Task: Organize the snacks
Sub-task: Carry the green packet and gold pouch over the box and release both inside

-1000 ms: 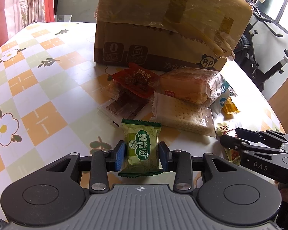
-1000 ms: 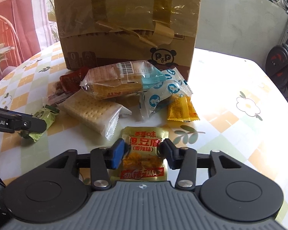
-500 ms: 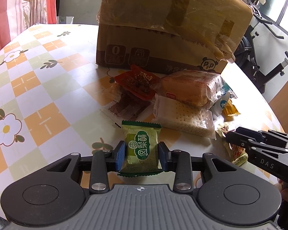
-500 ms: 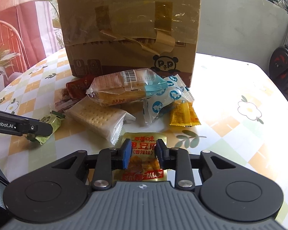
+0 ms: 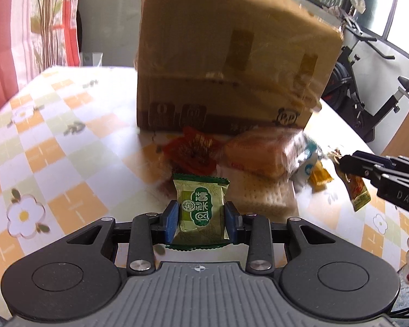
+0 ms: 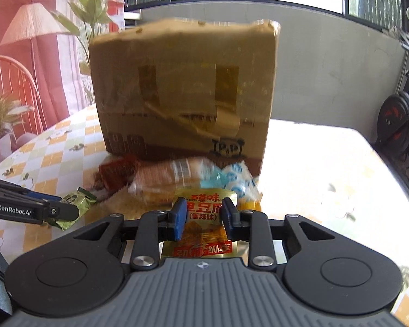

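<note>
My left gripper (image 5: 201,219) is shut on a green snack packet (image 5: 201,209) and holds it above the table. My right gripper (image 6: 203,214) is shut on a gold and red snack packet (image 6: 204,218), also lifted. A tall cardboard box (image 5: 231,73) stands behind a pile of snacks: a red packet (image 5: 193,150), a wrapped bread (image 5: 261,155), a cracker pack (image 5: 264,193), a blue and white packet (image 6: 237,179) and a small yellow packet (image 5: 320,175). The right gripper also shows at the right of the left wrist view (image 5: 346,163); the left gripper shows in the right wrist view (image 6: 68,211).
The table (image 5: 54,141) has a checked cloth with orange squares and flowers. An exercise bike (image 5: 368,103) stands off its far right edge. A curtain (image 5: 13,41), a lamp (image 6: 30,24) and a plant (image 6: 90,8) are on the left.
Both grippers have risen with their packets and tilted up toward the box. The right gripper closed on the gold packet and lifted it off the table.
</note>
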A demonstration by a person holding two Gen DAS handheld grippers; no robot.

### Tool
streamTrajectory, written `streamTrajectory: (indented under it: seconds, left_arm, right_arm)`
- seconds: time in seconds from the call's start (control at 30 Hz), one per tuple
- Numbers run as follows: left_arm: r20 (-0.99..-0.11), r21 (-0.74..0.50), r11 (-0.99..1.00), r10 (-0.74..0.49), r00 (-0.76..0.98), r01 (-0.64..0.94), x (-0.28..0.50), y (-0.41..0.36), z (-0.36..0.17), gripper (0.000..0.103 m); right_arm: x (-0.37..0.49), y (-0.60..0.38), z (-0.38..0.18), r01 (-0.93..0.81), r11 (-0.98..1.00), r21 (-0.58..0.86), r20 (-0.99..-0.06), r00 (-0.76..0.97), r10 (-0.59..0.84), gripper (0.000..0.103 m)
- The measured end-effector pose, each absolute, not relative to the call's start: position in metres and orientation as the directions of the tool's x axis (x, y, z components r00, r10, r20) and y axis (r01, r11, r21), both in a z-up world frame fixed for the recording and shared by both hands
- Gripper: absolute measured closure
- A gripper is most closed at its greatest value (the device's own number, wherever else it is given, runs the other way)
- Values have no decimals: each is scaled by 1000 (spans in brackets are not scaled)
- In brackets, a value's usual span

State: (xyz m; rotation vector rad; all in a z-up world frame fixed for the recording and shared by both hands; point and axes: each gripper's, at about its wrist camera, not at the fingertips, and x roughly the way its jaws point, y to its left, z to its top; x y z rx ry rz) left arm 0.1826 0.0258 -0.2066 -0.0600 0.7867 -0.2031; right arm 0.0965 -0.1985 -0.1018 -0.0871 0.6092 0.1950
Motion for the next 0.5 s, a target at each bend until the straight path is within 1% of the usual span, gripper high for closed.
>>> streamTrajectory:
  seconds: [0.23,0.37,0.5]
  left_arm:
    - [-568,-58,977,-202,798,205,191,28,-154,66]
    - [-480,-36,973,-217,850,228,201,25,-116,65]
    - [-413,-26,971,-225,882,236,223,21,-83,65]
  right_arm:
    - [108,-195,-60,-251,964,-86,-448,874,187,73]
    - [121,-194,-35,-270,956,-114,-385,899,208,73]
    - [142,-194,-11,-280,953,-114,-330,916,230,73]
